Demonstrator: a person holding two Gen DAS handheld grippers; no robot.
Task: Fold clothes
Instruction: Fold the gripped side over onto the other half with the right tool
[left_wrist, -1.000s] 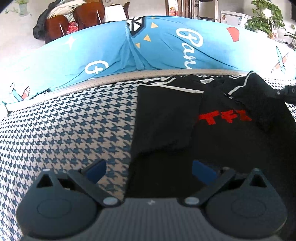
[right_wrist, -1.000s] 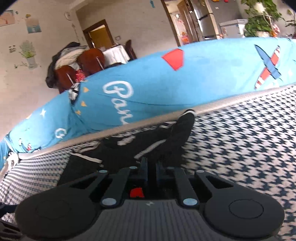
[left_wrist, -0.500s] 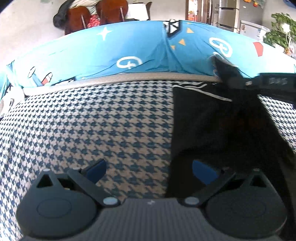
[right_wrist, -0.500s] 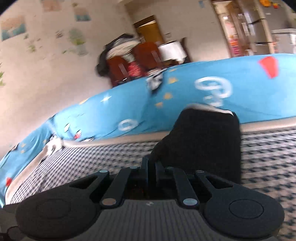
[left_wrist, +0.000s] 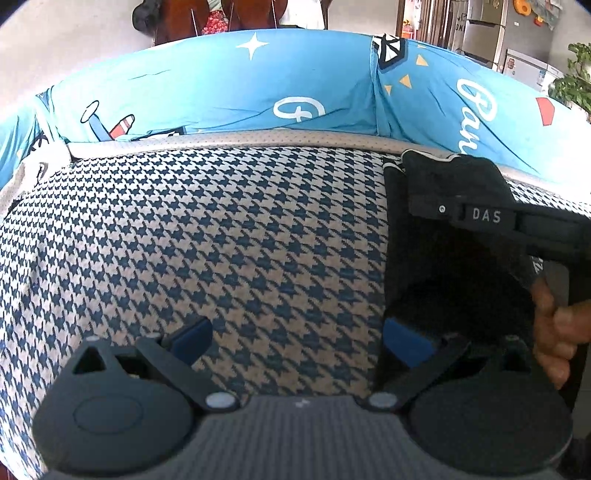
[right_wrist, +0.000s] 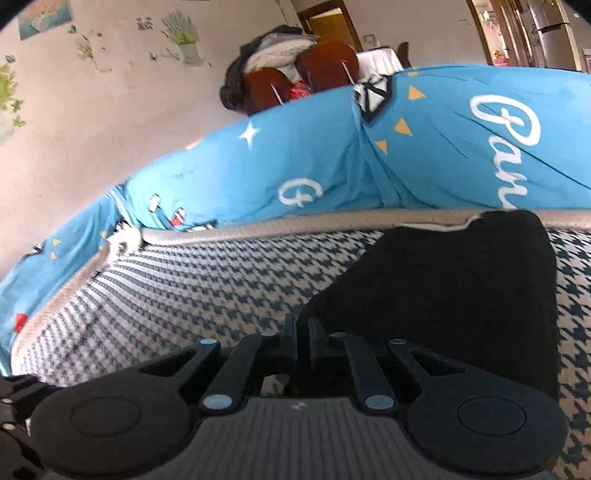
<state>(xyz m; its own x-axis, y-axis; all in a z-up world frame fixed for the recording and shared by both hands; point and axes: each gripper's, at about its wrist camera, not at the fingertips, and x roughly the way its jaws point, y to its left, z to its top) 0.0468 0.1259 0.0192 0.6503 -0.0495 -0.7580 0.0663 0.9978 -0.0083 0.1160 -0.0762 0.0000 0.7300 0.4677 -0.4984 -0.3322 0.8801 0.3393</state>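
The right claw (right_wrist: 302, 332) is pinched tight on a soft black shirt (right_wrist: 461, 291), lifting a floppy fold. The left claw (left_wrist: 295, 341) is wide open and holds nothing, above the bumpy blue-and-white checked cushion (left_wrist: 221, 240).

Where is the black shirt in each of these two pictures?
Left wrist view: the black shirt fills the right side, partly behind the right gripper.
Right wrist view: centre-right, rising just beyond the shut fingers.
Shared landmark: the blue cushion with its white star, behind the shirt.
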